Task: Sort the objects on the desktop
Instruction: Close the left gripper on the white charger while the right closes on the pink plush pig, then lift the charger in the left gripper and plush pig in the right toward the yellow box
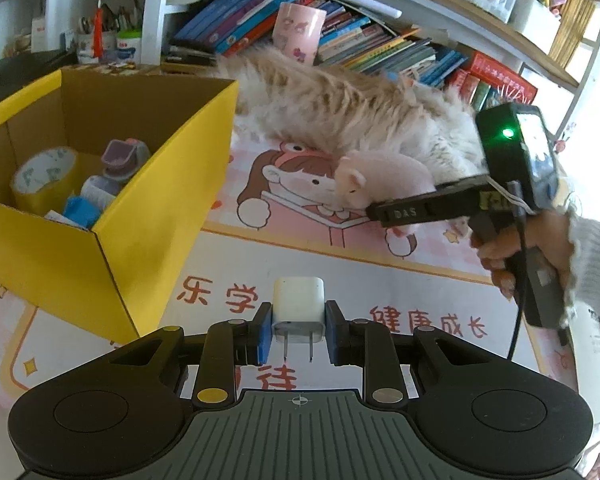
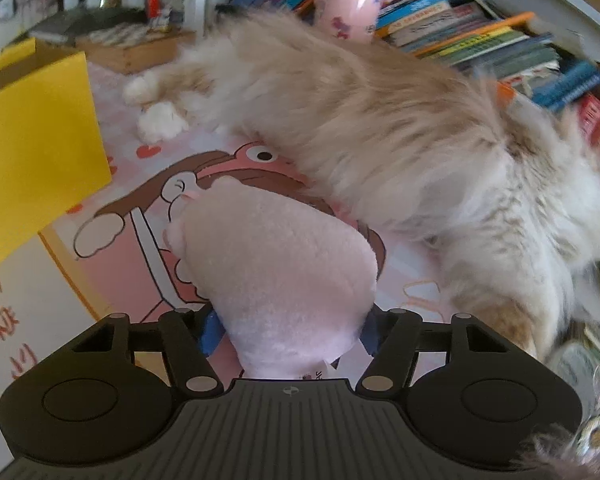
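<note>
My left gripper (image 1: 298, 330) is shut on a white plug charger (image 1: 298, 312), prongs toward the camera, held above the desk mat to the right of the yellow cardboard box (image 1: 112, 240). The box holds a tape roll (image 1: 44, 174), a purple cup (image 1: 120, 158) and other small items. My right gripper (image 2: 290, 330) is shut on a pink plush pig (image 2: 276, 264). In the left wrist view the right gripper (image 1: 374, 208) holds the pig (image 1: 380, 180) over the mat, right of the box.
A fluffy cream cat (image 2: 400, 120) lies across the mat behind the pig, also in the left wrist view (image 1: 340, 108). Books (image 1: 380, 52) and a pink cup (image 1: 298, 32) stand on the shelf behind. The cartoon desk mat (image 1: 340, 276) covers the desk.
</note>
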`<move>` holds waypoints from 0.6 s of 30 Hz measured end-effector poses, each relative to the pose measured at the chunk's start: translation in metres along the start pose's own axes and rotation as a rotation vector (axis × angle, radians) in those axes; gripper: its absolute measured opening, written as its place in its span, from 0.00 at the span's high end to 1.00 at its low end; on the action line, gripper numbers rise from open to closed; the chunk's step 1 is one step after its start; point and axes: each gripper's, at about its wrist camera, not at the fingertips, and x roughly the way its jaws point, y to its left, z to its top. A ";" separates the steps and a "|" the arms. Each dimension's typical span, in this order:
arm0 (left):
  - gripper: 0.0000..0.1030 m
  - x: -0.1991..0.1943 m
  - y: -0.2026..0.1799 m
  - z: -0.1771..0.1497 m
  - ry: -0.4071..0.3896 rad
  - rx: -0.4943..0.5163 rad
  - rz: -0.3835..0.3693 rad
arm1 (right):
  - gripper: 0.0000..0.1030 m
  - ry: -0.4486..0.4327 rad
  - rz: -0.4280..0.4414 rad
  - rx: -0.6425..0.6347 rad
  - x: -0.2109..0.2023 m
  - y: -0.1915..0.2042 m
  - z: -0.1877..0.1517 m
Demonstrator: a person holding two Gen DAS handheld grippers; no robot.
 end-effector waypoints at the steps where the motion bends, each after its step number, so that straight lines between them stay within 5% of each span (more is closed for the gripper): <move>1: 0.76 -0.001 0.000 0.000 -0.002 0.001 -0.002 | 0.41 -0.008 -0.008 0.014 -0.005 -0.001 -0.002; 18: 0.76 -0.041 -0.013 -0.008 -0.086 0.022 -0.015 | 0.41 -0.113 -0.038 0.213 -0.106 0.000 -0.034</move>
